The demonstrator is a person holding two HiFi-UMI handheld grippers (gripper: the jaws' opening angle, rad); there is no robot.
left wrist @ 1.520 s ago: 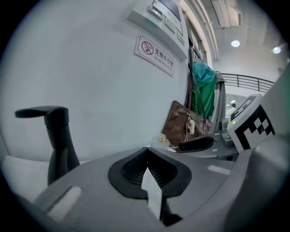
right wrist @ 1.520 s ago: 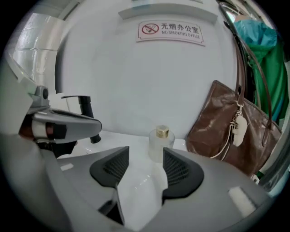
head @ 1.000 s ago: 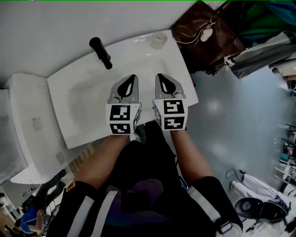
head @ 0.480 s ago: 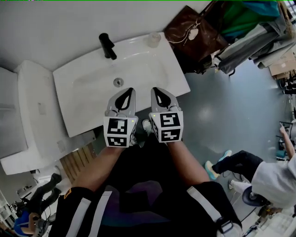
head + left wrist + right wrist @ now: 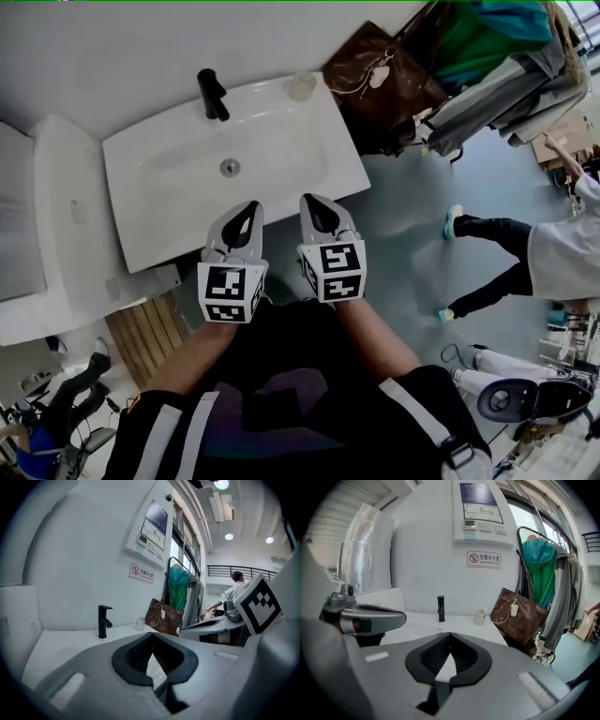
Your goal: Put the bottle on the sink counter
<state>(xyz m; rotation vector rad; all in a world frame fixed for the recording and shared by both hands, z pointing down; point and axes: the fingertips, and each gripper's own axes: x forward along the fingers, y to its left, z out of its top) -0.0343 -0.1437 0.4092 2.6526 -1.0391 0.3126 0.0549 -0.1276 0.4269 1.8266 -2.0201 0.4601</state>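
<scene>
**Bottle at the far corner of the sink, both hand-held grippers shut and empty**

The bottle [image 5: 301,86], small and pale, stands upright on the white tabletop [image 5: 339,161] of the sink. It is at the far right corner, close to the wall and just beside a brown bag [image 5: 380,84] that hangs past the tabletop's right end. A black faucet [image 5: 212,95] stands to its left along the back edge, with the basin and its drain [image 5: 230,167] in front of it.

The left hand-held gripper [image 5: 249,208] and the right hand-held gripper [image 5: 308,201] are side by side, near each other but apart. They sit at the near edge of the tabletop, and both point toward the wall. The bottle is well apart from both, across the whole depth of the sink and a little to the right of the right one.

In the left gripper view the left hand-held gripper has its jaws together at the tips with nothing between them. The bottle [image 5: 140,623] shows small beyond them, between the faucet [image 5: 103,620] and the bag [image 5: 163,616].

The right gripper view gives the same reading: jaws brought together, nothing held. The bottle [image 5: 479,617] stands far ahead, right of the faucet [image 5: 440,608].

A person in a white top [image 5: 561,255] stands on the grey floor at the right.
</scene>
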